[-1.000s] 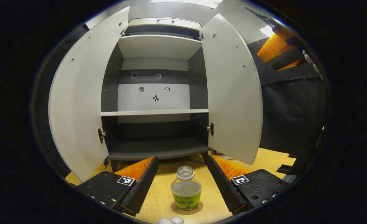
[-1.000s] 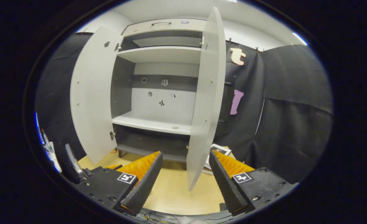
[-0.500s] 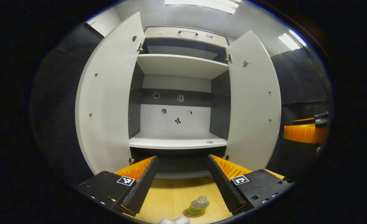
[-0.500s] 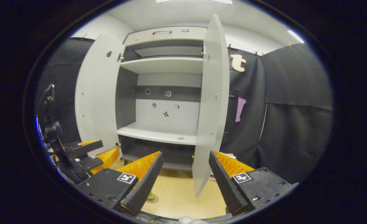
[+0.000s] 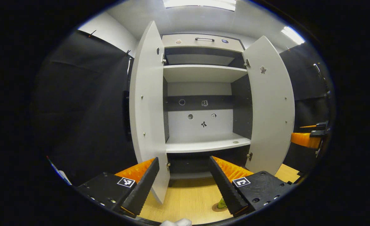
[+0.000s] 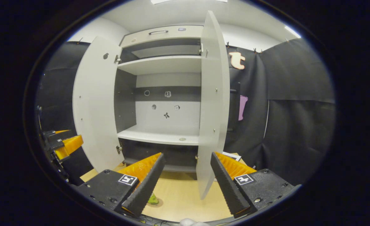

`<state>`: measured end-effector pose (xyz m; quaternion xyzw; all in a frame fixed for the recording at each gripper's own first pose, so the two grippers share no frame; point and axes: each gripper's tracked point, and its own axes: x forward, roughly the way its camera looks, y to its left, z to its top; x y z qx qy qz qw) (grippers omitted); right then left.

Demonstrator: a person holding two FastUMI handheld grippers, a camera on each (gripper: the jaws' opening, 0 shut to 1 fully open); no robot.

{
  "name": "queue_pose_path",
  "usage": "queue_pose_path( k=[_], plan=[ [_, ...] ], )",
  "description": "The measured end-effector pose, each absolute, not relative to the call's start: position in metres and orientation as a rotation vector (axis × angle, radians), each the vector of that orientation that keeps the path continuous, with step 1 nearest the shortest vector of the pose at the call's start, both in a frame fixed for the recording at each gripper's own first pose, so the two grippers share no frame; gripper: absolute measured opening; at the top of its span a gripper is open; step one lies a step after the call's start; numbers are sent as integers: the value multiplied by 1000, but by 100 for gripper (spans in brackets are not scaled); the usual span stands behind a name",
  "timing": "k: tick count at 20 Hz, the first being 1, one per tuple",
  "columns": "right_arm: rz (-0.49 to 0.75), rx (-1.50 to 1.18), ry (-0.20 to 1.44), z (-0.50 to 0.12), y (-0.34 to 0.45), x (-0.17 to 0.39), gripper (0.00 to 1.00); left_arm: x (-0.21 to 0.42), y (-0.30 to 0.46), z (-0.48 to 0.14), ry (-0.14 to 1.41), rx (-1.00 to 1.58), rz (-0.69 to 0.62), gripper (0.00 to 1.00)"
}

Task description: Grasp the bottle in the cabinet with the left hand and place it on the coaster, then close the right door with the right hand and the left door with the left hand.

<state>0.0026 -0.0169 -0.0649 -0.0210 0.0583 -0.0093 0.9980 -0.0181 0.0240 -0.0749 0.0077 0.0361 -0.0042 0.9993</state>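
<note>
1. Left gripper view: the left hand-held gripper [image 5: 182, 185] has its fingers spread wide, with nothing between them.
2. It faces the cabinet [image 5: 203, 73], which stands on the wooden table [image 5: 188, 201] with both doors swung out.
3. The left door [image 5: 147, 110] shows nearly edge-on, and its lower corner hangs between the two fingers.
4. The right door [image 5: 271, 110] is wide open.
5. The bottle [image 5: 222, 204] stands on the coaster [image 5: 217, 207] on the table in front of the cabinet, mostly hidden behind the right finger.
6. The right hand-held gripper [image 5: 308, 138] shows at the far right edge, beyond the right door.
7. Right gripper view: the right hand-held gripper [image 6: 185, 182] is also wide apart and holds nothing.
8. The right door [image 6: 213, 103] stands edge-on straight ahead, with its lower end between the fingers, not touching them.
9. The left door [image 6: 93, 103] is open wide.
10. The bottle [image 6: 153, 199] peeks out beside the left finger, on the coaster [image 6: 157, 203].
11. The left hand-held gripper [image 6: 62, 144] shows at the left edge.
</note>
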Motion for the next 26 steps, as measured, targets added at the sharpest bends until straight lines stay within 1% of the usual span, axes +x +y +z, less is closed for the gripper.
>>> queue_pose_path(
  k=[1,2,3,4,5,6,7,9,13,14,15,17,18,19,26],
  plan=[
    [-20,-42,122,-65,-19,3,97,-18,25,-76,77,8,-6,97],
    [-22,-43,122,-64,-22,4,98,-19,25,-75,76,-1,-6,94],
    [-32,-48,116,-60,-28,3,98,-18,23,-74,73,-11,-12,96],
    [-42,-53,111,-56,-35,3,98,-18,22,-71,70,-18,-14,96],
    [-57,-60,104,-51,-45,2,98,-17,21,-69,68,-22,-14,94],
    [-78,-69,99,-46,-59,1,98,-16,19,-68,68,-24,-16,100],
    [-103,-71,93,-41,-74,1,98,-15,17,-66,69,-24,-19,97],
    [-133,-64,88,-31,-104,1,96,-13,12,-64,70,-19,-19,97],
    [-181,-46,82,-14,-165,14,98,-12,-4,-58,75,-37,-14,97],
    [-190,-57,86,-11,-179,19,96,-12,-5,-55,76,-32,-3,97],
    [-200,-68,86,-6,-192,25,97,-12,-8,-53,76,-29,8,97],
    [-179,-58,70,7,-204,39,98,-12,-17,-46,71,-25,16,97],
    [-166,-50,63,12,-207,45,98,-13,-19,-44,73,-19,27,100],
    [-151,-46,59,17,-210,53,97,-14,-22,-41,73,-13,46,97],
    [3,-48,39,36,-193,98,98,-16,-40,-31,69,-35,127,97]
  ],
)
